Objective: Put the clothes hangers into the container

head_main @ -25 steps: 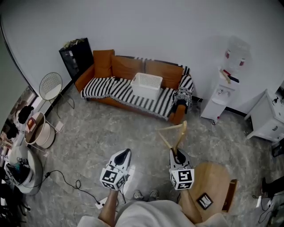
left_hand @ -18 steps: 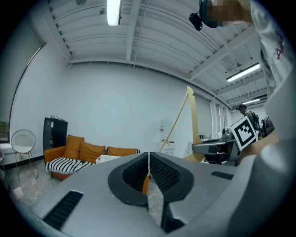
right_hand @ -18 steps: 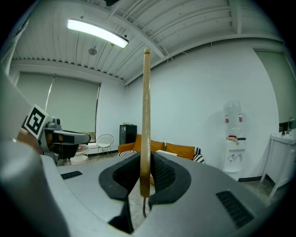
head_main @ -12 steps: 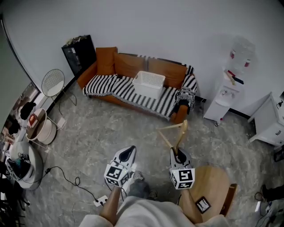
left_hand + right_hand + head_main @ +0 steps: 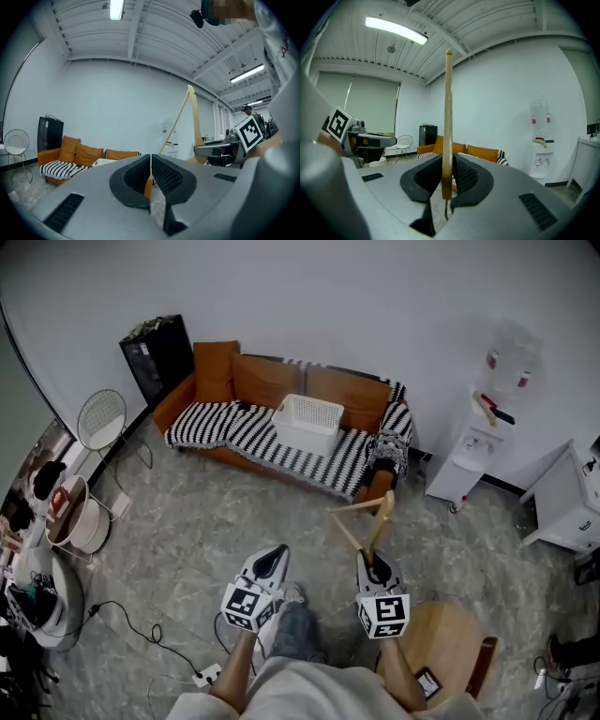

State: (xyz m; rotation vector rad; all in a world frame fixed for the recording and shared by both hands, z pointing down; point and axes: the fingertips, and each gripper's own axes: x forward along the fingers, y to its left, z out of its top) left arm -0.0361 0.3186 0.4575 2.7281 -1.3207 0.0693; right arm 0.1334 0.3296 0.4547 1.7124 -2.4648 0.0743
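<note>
My right gripper (image 5: 369, 562) (image 5: 447, 180) is shut on a wooden clothes hanger (image 5: 364, 517) (image 5: 448, 117), which stands up from its jaws with its metal hook hanging below them. The same hanger (image 5: 188, 121) shows at the right of the left gripper view. My left gripper (image 5: 272, 559) (image 5: 150, 174) is shut with nothing between its jaws and hangs level beside the right one. The white basket (image 5: 308, 422) (image 5: 104, 162) sits on the striped cover of the orange sofa (image 5: 219, 379) (image 5: 473, 152) far ahead across the floor.
A black cabinet (image 5: 156, 353) stands left of the sofa, a wire chair (image 5: 100, 418) further left. A water dispenser (image 5: 476, 437) (image 5: 540, 145) and a white cabinet (image 5: 562, 507) stand at the right. A round wooden table (image 5: 448, 639) is by my right arm. A cable (image 5: 141, 634) lies on the floor.
Both grippers have moved forward toward the sofa, the right one still carrying the hanger. A leg and shoe have stepped forward between them.
</note>
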